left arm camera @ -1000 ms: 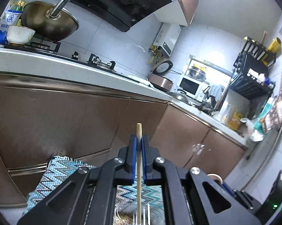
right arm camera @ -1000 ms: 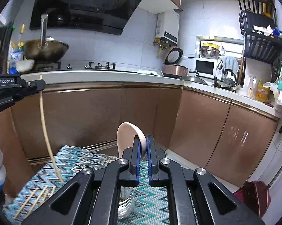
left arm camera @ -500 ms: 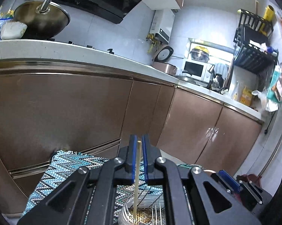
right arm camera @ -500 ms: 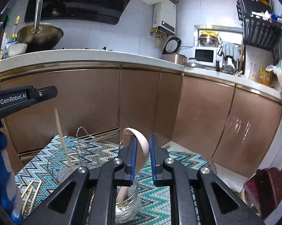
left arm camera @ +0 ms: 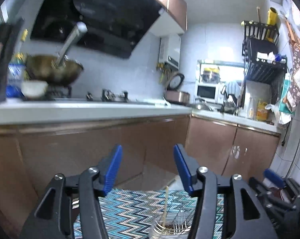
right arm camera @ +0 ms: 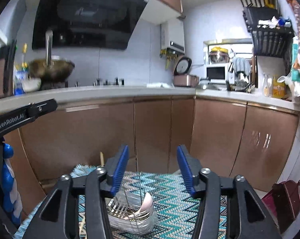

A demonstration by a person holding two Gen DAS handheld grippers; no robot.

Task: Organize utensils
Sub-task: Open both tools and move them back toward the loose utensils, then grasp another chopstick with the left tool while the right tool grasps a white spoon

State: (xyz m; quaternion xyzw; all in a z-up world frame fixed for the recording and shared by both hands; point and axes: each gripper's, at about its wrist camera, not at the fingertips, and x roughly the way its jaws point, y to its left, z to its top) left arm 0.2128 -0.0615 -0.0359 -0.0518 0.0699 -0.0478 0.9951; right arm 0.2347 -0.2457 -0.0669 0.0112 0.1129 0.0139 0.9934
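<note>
In the left wrist view my left gripper (left arm camera: pixel 148 169) has its jaws opening, with nothing between the blue pads. Below it a wooden chopstick (left arm camera: pixel 165 207) leans upright in the glass utensil holder (left arm camera: pixel 159 229) on the zigzag mat (left arm camera: pixel 130 209). In the right wrist view my right gripper (right arm camera: pixel 152 169) is also opening and holds nothing. A pale spoon (right arm camera: pixel 146 202) rests in the utensil holder (right arm camera: pixel 130 221), under a wire rack. The chopstick's tip (right arm camera: pixel 102 158) shows behind the left finger. The left gripper (right arm camera: pixel 26 113) juts in from the left edge.
Brown cabinet doors (right arm camera: pixel 153 131) and a white counter (right arm camera: pixel 110 91) stand close behind the mat. A wok (right arm camera: pixel 50 67) sits on the stove. A red dustpan (right arm camera: pixel 285 199) lies on the floor at right. A hand in a blue-and-white glove (right arm camera: pixel 8 179) is at far left.
Both grippers have opened. The left let the chopstick drop into the holder and the right let the spoon drop in. Both have drawn back from the holder.
</note>
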